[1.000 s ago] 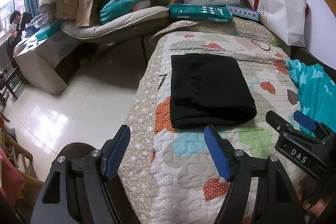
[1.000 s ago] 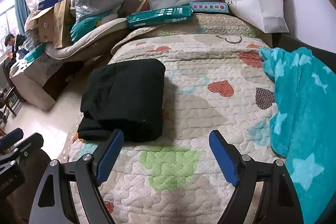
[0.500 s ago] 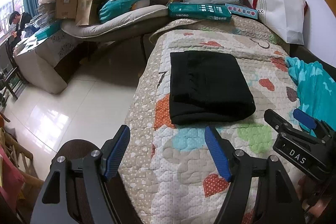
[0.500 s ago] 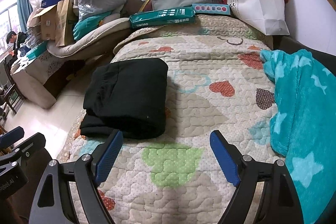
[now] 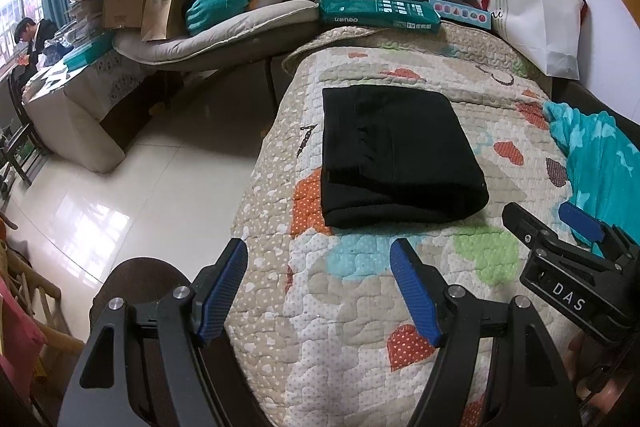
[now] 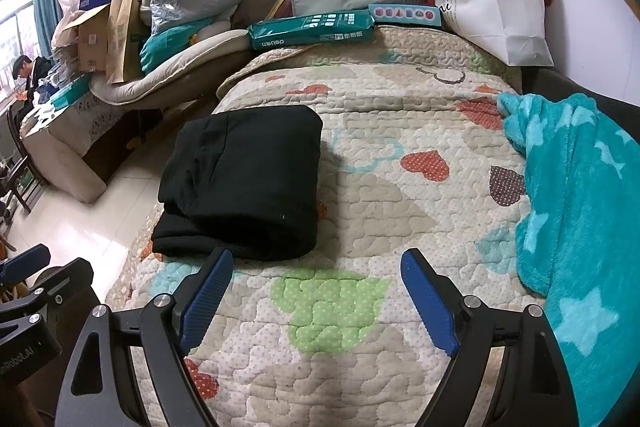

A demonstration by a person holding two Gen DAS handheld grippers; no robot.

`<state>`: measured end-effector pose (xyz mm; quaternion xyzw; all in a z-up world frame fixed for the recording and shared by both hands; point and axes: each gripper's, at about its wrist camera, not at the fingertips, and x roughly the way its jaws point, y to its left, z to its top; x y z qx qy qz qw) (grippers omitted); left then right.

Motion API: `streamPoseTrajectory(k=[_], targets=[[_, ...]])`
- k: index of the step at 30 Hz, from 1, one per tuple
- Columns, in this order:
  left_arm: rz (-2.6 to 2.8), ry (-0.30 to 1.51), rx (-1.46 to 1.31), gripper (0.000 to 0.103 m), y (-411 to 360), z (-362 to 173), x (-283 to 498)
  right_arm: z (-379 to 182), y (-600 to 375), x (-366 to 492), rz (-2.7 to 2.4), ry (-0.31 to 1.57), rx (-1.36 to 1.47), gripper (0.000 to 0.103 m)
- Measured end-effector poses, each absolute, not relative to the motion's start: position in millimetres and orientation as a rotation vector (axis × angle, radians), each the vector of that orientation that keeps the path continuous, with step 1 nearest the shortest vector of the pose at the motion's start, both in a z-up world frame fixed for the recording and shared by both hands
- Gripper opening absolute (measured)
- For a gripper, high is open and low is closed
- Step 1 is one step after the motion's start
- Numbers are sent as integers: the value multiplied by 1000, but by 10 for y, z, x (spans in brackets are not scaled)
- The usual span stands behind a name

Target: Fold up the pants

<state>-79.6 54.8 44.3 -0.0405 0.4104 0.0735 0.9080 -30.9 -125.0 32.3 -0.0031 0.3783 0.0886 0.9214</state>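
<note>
The black pants (image 5: 396,155) lie folded into a thick, squarish bundle on the heart-patterned quilt (image 5: 352,307), near the quilt's edge on the floor side, with stacked layers showing along the bundle's near edge. Both grippers hover over the quilt on the near side of the pants, touching nothing. The left gripper (image 5: 320,291) has its 2 blue-padded jaws spread wide with only quilt between them, short of the pants' near edge. The right gripper (image 6: 316,301) also has its jaws spread apart and empty; the tip of one pad sits just in front of the pants' near edge. A teal star-patterned fleece blanket (image 6: 580,227) is bunched on the far side of the quilt from the pants. Beyond the pants, a green paper ream (image 6: 312,29) rests at the quilt's far end.
</note>
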Motion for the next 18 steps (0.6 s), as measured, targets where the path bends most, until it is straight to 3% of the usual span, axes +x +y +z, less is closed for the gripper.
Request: streamPoseTrajectory(k=[18], targets=[[144, 876, -90, 73, 556, 351, -779, 307, -1220, -308, 180, 781, -8, 91]])
